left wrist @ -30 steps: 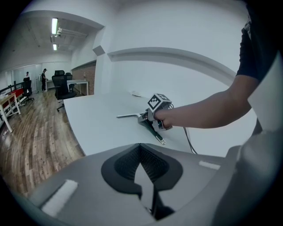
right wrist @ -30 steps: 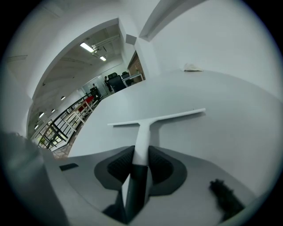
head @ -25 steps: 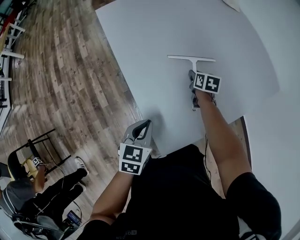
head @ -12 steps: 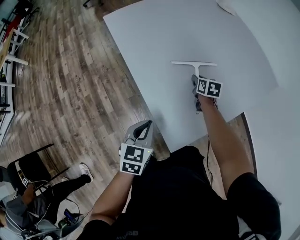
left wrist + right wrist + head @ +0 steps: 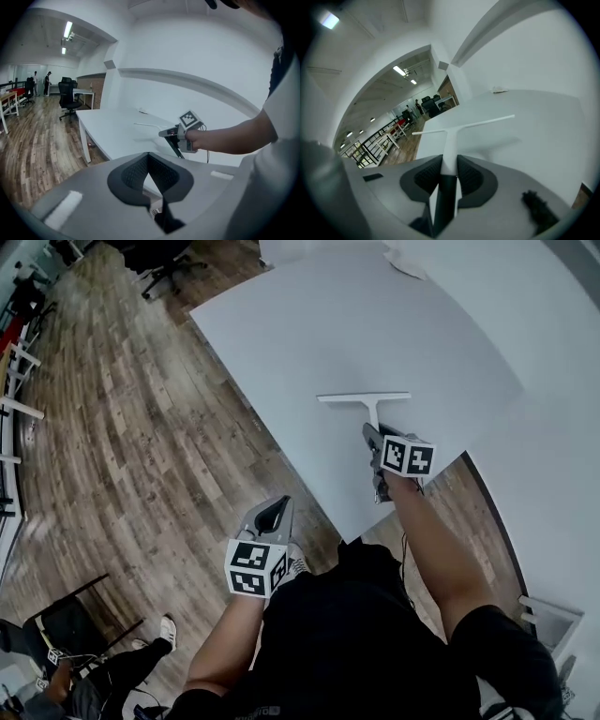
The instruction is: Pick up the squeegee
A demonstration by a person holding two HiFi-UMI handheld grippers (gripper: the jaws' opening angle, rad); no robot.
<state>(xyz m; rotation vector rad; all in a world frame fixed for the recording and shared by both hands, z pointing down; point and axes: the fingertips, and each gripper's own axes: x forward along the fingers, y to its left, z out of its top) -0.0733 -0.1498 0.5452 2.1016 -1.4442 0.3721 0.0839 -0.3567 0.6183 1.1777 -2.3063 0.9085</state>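
Observation:
The white T-shaped squeegee hangs just above the white table, near its front corner. My right gripper is shut on its handle; the blade points away from me. In the right gripper view the squeegee runs out from between the pads of the right gripper and throws a shadow on the table. My left gripper is shut and holds nothing, over the wooden floor beside the table's edge. In the left gripper view the left gripper looks towards the right gripper.
Wooden floor lies left of the table. A white scrap rests at the table's far edge. Office chairs stand further back. A seated person is at the lower left. A white wall borders the right.
The right gripper has drawn back towards me and risen with the squeegee, which has left the tabletop. The left gripper has drifted a little away from the table's edge.

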